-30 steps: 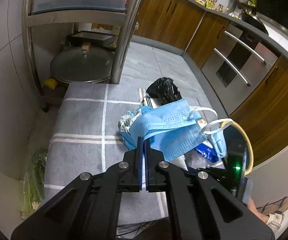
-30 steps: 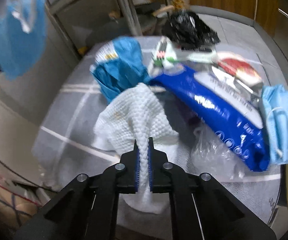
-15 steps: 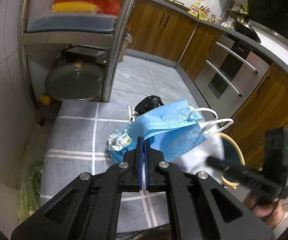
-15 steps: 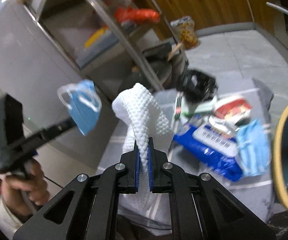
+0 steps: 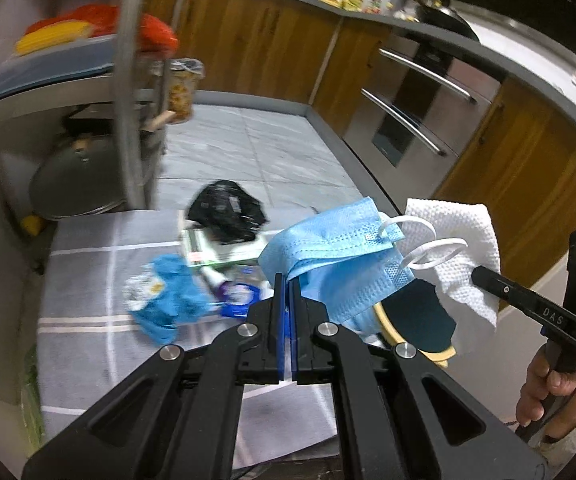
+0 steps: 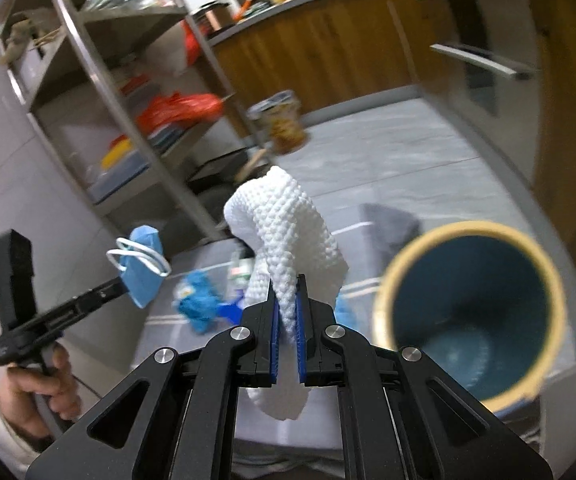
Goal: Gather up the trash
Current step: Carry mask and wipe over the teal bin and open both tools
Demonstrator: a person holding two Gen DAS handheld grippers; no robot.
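My left gripper [image 5: 287, 284] is shut on a blue face mask [image 5: 340, 248] and holds it in the air above the table. My right gripper [image 6: 286, 304] is shut on a white paper towel [image 6: 288, 232], lifted beside the blue bin [image 6: 472, 308] with a yellow rim. In the left wrist view the paper towel [image 5: 456, 240] hangs from the right gripper over the bin [image 5: 416, 316]. The mask [image 6: 141, 268] shows in the right wrist view at left. On the grey checked cloth [image 5: 87, 280] lie a black bag [image 5: 225, 208], a blue wrapper [image 5: 167, 300] and other litter.
A metal shelf rack [image 5: 127, 92] with a pot lid [image 5: 75, 176] stands behind the table. Wooden cabinets [image 5: 255, 44] and an oven [image 5: 424, 108] line the far side. Grey floor tiles [image 5: 255, 148] lie between them.
Both grippers have lifted their loads off the table. The right gripper has carried the paper towel up and toward the bin. The left gripper has raised the mask and moved it right.
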